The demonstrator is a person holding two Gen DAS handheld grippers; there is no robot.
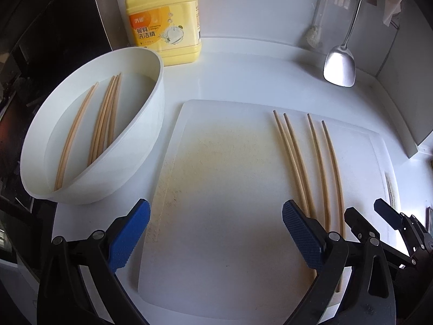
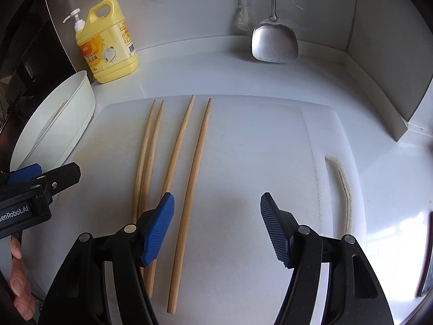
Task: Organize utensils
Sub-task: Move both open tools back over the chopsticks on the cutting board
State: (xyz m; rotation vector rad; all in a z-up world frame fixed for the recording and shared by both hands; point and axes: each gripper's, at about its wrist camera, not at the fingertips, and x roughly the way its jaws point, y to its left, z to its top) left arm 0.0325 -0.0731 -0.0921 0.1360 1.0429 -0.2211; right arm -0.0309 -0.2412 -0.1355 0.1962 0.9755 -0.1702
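Observation:
Several wooden chopsticks (image 1: 322,162) lie side by side on the right part of a white cutting board (image 1: 224,168); they also show in the right wrist view (image 2: 194,178) on the board (image 2: 257,149). Several more chopsticks (image 1: 104,119) lie in a white oval tub (image 1: 135,151) left of the board. My left gripper (image 1: 216,233) is open and empty, low over the board's near middle. My right gripper (image 2: 216,227) is open and empty, its left finger (image 2: 159,230) over the chopsticks' near ends. The right gripper also shows in the left wrist view (image 1: 373,216).
A yellow dish-soap bottle (image 1: 165,19) stands behind the tub. A metal spatula (image 1: 341,65) and a brush (image 1: 314,35) hang by the back wall. A dark appliance (image 1: 48,27) stands at the left. The white counter (image 1: 243,75) turns up into walls behind and right.

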